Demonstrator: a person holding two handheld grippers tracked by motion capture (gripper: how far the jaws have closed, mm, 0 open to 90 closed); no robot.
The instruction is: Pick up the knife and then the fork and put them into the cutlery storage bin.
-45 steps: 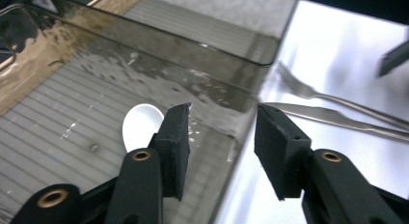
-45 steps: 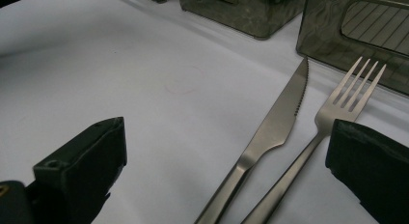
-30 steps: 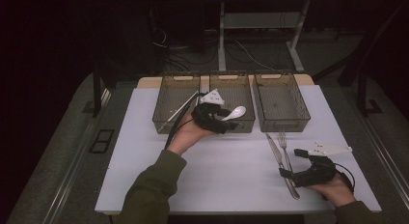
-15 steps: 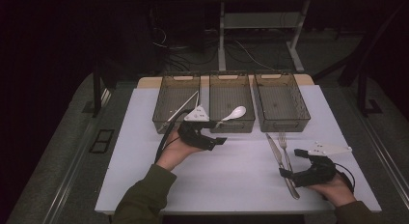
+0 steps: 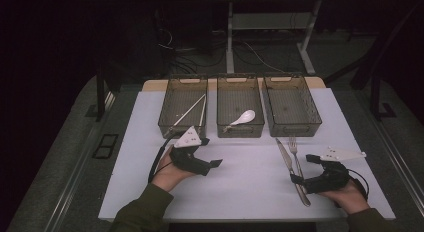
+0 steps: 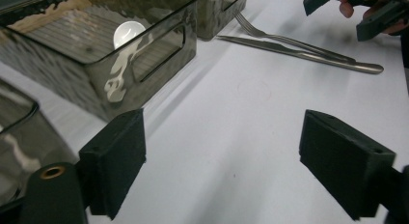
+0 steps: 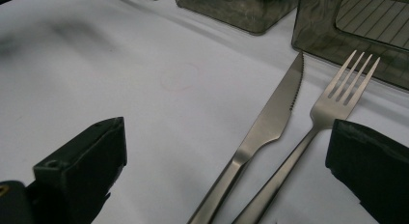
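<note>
**Both grippers wide, cutlery waiting**

The right gripper (image 7: 226,175) sits low on the white table (image 5: 250,182), jaws spread wide and holding nothing. The knife (image 7: 263,132) and fork (image 7: 318,118) lie side by side between those jaws, tips pointing away toward the mesh bins. Over on the other side, the left gripper (image 6: 241,171) hovers empty, jaws wide apart, just in front of the middle bin (image 6: 144,55) holding a white spoon (image 5: 241,119).

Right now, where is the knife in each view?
High view: knife lower right, by the right claw.
Left gripper view: knife upper right, nearer than the fork.
Right gripper view: knife centre, left of the fork.
Shared landmark: fork.
</note>
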